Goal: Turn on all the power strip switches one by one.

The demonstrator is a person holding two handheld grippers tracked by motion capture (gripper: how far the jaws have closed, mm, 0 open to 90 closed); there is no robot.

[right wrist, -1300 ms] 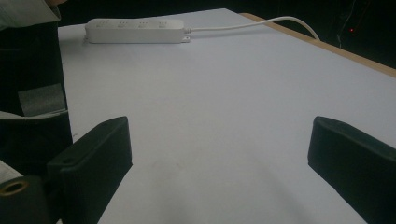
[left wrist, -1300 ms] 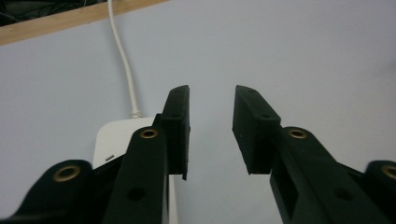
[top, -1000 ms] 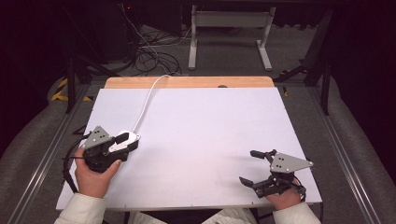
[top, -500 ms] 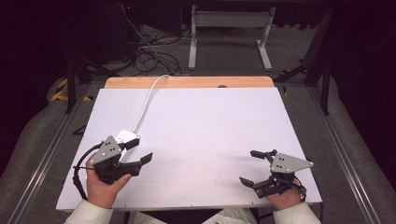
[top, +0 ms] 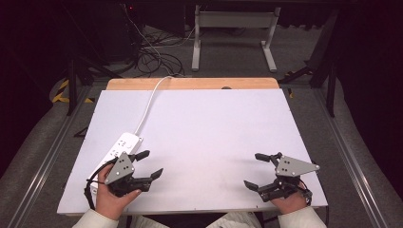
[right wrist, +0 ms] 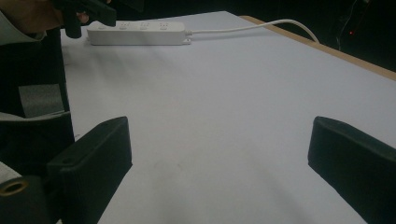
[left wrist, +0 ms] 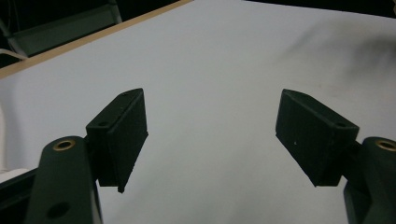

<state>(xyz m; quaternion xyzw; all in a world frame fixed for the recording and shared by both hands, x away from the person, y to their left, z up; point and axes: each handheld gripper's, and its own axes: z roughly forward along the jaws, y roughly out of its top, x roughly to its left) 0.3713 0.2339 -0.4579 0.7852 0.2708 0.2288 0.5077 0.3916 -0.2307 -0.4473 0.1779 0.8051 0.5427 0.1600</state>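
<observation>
1. No containers on the table (top: pixel 214 142). Just a white sheet over a wood top, with the wood edge showing at the far side.
2. The one object is a white power strip (top: pixel 121 148), lying flat near the left edge. Its cord (top: pixel 151 97) runs off over the far edge.
3. My left gripper (top: pixel 151 165) is released: jaws wide apart, they have just been opening, nothing between them. The left gripper view shows bare sheet between the pads (left wrist: pixel 122 135).
4. The strip sits just behind and left of my left gripper. In the high view the gripper's grey plate overlaps the strip's near end; I can't tell if they touch. The jaws point right, away from the strip and across the sheet.
5. My right gripper (top: pixel 259 171) is also released, jaws wide, nothing between them. My right hand (top: pixel 285 202) rests at the near right corner.
6. The strip is well apart from the right gripper, across the table. The right gripper view shows the strip (right wrist: pixel 137 32) at the far side, socket face up, with the left gripper (right wrist: pixel 88 11) right beside its end.
</observation>
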